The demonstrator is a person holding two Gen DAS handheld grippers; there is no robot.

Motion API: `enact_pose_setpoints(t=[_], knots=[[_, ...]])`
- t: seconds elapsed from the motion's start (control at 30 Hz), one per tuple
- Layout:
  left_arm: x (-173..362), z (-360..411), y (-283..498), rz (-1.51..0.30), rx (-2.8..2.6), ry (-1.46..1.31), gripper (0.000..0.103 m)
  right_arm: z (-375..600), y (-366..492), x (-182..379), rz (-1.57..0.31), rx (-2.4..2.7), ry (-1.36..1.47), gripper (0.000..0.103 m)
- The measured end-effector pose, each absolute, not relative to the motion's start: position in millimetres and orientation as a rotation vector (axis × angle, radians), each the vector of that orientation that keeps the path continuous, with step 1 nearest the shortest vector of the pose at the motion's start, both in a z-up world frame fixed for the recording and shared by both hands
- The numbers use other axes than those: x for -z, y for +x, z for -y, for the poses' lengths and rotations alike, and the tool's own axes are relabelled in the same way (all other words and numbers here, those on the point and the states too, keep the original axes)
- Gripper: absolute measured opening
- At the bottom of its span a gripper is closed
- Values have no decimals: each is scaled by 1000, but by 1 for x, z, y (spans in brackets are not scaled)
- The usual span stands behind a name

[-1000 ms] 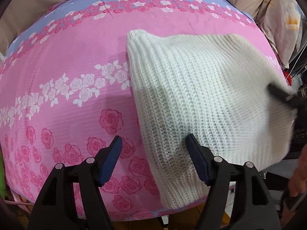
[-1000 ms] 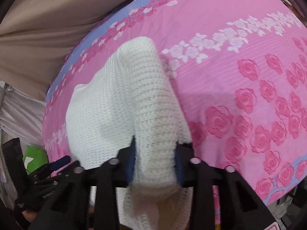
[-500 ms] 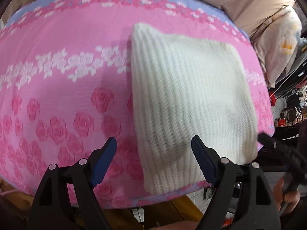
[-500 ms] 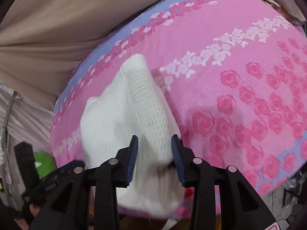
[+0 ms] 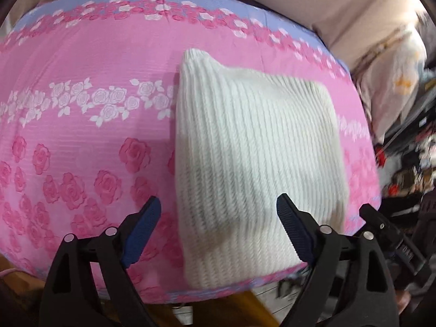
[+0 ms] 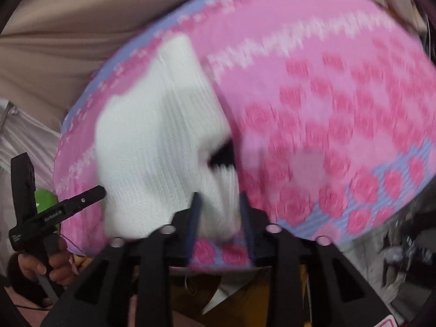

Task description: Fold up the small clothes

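A white knit garment lies folded on the pink rose-print sheet, near the bed's front edge. My left gripper hovers over the garment's near edge. Its jaws are opening wide and the pads touch nothing. In the blurred right wrist view the same garment lies left of centre. My right gripper is at the garment's near corner with its jaws opening; knit shows between the fingers, but the pads do not press on it. The left gripper shows at the left, held by a hand.
A beige curtain hangs behind the bed. A pale printed pillow and dark clutter are to the bed's right. A green object sits beyond the left edge. Wooden framing runs under the front edge.
My right gripper let go of the lifted knit fold and drew back; the garment now lies flat. The left jaws spread wider and its view rolled slightly.
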State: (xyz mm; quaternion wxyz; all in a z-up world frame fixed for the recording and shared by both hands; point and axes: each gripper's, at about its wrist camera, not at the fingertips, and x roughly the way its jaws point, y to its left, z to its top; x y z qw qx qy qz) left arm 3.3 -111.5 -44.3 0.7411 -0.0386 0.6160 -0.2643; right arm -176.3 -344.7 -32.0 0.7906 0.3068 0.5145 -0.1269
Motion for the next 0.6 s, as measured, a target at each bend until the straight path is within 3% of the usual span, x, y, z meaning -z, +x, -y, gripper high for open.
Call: enact_pose_setpoints(t=[0.07, 0.33, 0.5, 0.6], knots=[[59, 115, 17, -1383, 557, -147, 86, 349, -166, 20, -1044, 304, 614, 83], [106, 114, 25, -1434, 571, -361, 93, 362, -109, 89, -1159, 224, 794, 83], [100, 119, 16, -1407, 576, -265, 93, 361, -107, 103, -1111, 165, 936, 91], [92, 131, 14, -1410, 567, -190, 81, 359, -105, 102, -1110, 149, 933, 90]])
